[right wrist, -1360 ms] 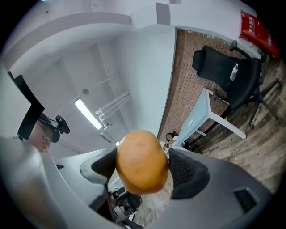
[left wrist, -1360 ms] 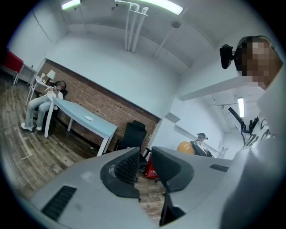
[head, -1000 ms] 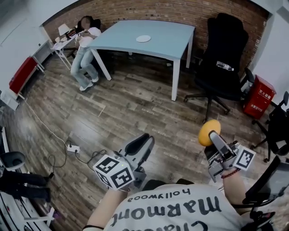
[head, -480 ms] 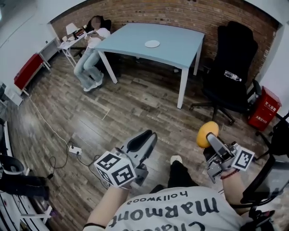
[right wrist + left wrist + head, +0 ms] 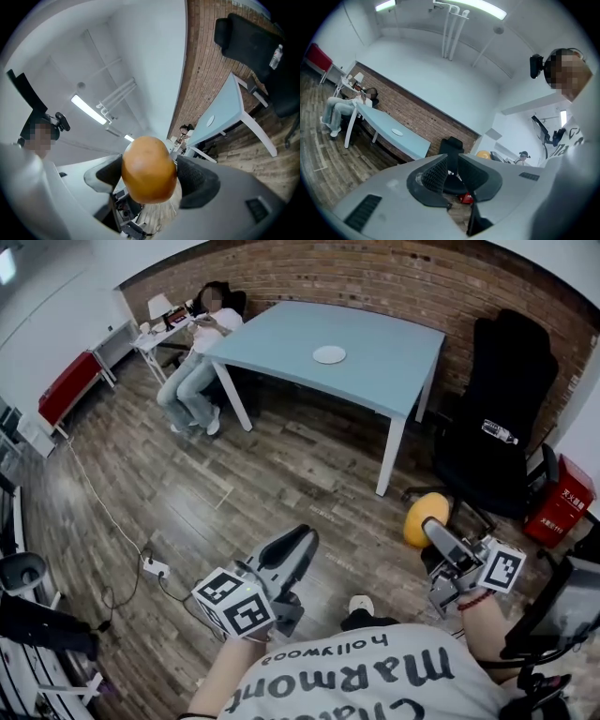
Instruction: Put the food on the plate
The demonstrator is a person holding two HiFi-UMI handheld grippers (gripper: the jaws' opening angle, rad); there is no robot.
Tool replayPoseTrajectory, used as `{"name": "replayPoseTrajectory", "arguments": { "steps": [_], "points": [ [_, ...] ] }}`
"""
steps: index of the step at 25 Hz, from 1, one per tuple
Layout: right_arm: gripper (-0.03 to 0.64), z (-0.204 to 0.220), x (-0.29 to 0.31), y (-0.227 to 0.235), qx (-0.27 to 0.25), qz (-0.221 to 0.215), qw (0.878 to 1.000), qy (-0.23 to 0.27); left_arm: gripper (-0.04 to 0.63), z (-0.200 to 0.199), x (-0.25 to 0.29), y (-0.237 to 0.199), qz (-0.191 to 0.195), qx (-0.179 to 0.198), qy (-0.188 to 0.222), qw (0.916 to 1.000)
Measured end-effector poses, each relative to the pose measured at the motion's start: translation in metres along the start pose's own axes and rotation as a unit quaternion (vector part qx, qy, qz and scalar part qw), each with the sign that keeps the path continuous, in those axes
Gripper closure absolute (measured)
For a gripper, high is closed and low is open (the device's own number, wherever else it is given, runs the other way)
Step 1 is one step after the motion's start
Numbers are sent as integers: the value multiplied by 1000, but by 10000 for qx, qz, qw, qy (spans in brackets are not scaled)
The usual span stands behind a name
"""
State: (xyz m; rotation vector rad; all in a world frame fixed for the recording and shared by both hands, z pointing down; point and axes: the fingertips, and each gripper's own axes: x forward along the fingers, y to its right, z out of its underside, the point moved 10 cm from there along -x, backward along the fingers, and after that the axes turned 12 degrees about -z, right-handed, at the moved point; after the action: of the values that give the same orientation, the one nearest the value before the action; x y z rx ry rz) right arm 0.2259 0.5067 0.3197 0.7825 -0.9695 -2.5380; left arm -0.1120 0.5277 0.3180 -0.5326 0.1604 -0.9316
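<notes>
Food [image 5: 421,518]: one rounded, egg-shaped lump with a smooth orange-yellow skin that goes browner toward the top. It has a matte sheen and no wrapper. I can't tell what kind of food it is.

Right gripper [image 5: 428,525] is clenched on the food, with one dark ribbed pad pressed on each flank. Head view puts it at 4 o'clock, held in the air over the wood floor [image 5: 262,474]. It is well apart from the plate [image 5: 329,354].

The plate is small, white and round. It lies on the light blue table [image 5: 394,371] at 12 o'clock, with nothing on it.

Left gripper [image 5: 298,542] is at 6 o'clock and not gripping. Its jaws stand a thin slit apart and hold nothing.

View differences:
- Only the head view shows food, plate and both grippers together. It also shows a black office chair [image 5: 502,418] at 2 o'clock and a seated person [image 5: 202,343] at 11 o'clock beside the table.
- The right gripper view gives the close look at the food's skin and the pad contact. The plate is tiny there, at 2 o'clock on the table.
- The left gripper view shows the slit between its pads, with the black chair visible through it. The head view can't resolve that gap.
- Both gripper views tilt up and catch ceiling strip lights, which the head view lacks.
</notes>
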Motion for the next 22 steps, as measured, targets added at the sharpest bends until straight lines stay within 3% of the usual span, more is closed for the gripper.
{"name": "replayPoseTrajectory", "arguments": {
  "steps": [5, 12, 18, 22],
  "points": [
    [249, -34, 11, 39, 58, 32, 9999, -78, 546, -8, 44, -23, -134, -511, 181, 9984],
    [249, -79, 17, 89, 70, 12, 9999, -122, 546, -20, 100, -39, -483, -202, 249, 9983],
    [249, -100, 19, 128, 144, 3, 9998, -154, 546, -13, 125, -59, -723, -478, 291, 9958],
    [249, -104, 28, 144, 227, -21, 9996, -170, 546, -16, 137, -66, -770, -319, 190, 9963]
  ]
}}
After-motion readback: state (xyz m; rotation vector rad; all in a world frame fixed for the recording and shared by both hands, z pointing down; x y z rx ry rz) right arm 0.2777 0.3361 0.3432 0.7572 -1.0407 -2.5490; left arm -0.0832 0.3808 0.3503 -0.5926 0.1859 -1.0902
